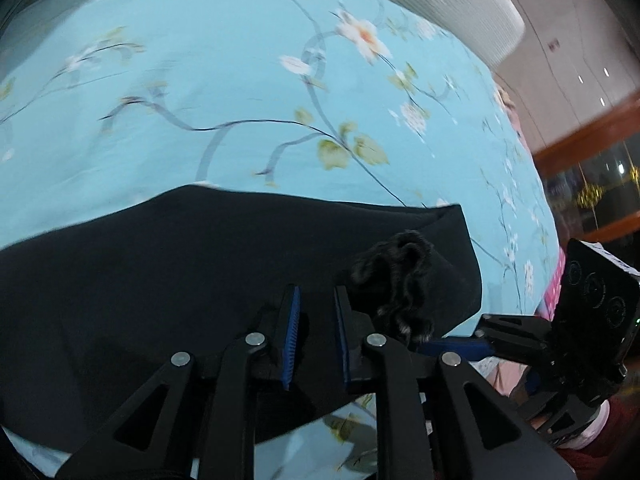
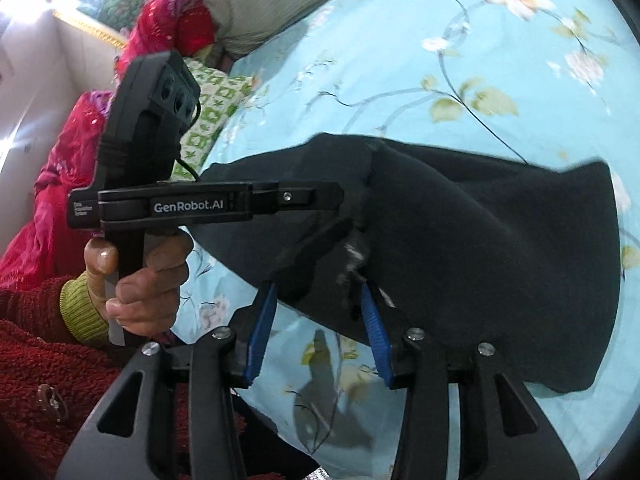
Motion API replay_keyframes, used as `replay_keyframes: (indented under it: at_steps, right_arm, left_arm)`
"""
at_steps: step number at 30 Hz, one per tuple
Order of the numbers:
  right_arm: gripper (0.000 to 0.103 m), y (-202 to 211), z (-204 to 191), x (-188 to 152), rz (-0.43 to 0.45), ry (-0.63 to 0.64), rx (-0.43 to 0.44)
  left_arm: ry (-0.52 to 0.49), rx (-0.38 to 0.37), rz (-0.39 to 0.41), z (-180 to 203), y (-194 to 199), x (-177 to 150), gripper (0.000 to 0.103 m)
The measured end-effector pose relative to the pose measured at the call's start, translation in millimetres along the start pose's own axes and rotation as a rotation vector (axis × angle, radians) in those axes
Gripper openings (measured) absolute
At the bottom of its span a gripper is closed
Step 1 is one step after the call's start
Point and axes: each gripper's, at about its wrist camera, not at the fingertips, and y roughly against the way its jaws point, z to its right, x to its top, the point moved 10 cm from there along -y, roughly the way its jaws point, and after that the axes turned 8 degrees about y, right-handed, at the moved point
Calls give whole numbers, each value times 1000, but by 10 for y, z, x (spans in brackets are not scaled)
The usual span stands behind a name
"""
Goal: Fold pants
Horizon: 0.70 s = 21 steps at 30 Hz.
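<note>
The left tongs stand slightly parted over the black pants, gripping nothing. The right tongs are spread at the cloth's near edge, and I cannot tell whether a pad touches it. The pants lie on the bed as a fairly compact doubled bundle, fuzzy lining showing at one corner. At least one fold looks done; another fold or some smoothing may remain.

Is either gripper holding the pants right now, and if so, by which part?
Neither. The left gripper and right gripper both stand open above the black pants on the bedsheet, with no fabric pinched between the pads.
</note>
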Motion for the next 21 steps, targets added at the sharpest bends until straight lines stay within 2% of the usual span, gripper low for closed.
replay_keyframes:
  at_steps: [2, 3, 9, 16, 21]
  right_arm:
    - [45, 37, -79, 87, 10, 32, -1]
    - [45, 49, -108, 120, 17, 42, 4]
    - [51, 6, -250, 380, 39, 83, 27]
    - [51, -217, -438, 481, -22, 148, 60]
    - [51, -509, -716, 624, -80, 238, 94]
  left_arm:
    - [40, 17, 38, -146, 165, -19, 31]
    - [67, 32, 62, -242, 254, -38, 32]
    - [199, 85, 116, -758, 568, -191, 32]
    - [350, 144, 179, -1328, 907, -458, 32]
    - [472, 175, 222, -1712, 1095, -628, 33]
